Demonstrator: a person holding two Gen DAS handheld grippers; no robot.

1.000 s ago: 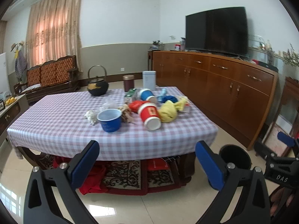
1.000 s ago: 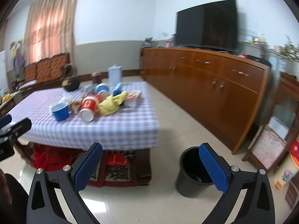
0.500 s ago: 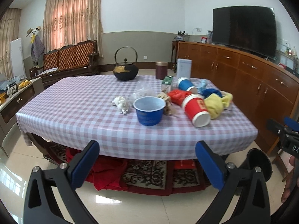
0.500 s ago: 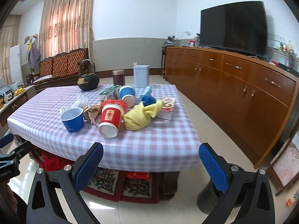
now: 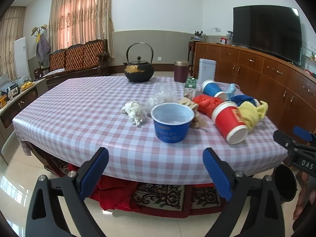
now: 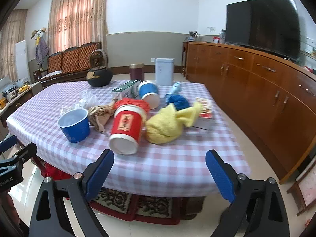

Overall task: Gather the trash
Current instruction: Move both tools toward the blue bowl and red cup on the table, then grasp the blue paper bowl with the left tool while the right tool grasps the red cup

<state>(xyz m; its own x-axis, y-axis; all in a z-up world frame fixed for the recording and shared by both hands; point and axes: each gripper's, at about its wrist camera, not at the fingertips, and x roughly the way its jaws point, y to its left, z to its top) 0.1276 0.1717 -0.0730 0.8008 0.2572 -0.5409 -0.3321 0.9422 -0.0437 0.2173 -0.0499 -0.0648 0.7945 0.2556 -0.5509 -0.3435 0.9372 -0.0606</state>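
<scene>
Nothing collected yet: my left gripper (image 5: 156,169) and right gripper (image 6: 159,172) (both wide, closing, empty) face the littered table (image 5: 79,118).

Home living room. Ahead of the claw: low table (image 5: 79,106) under checked cloth, carved wooden sofa (image 5: 77,59) and curtained window (image 5: 79,19) beyond. Off right: long wooden sideboard (image 5: 266,73) carrying flat TV (image 5: 266,33). Tiled floor, patterned rug (image 5: 158,195) below.
</scene>
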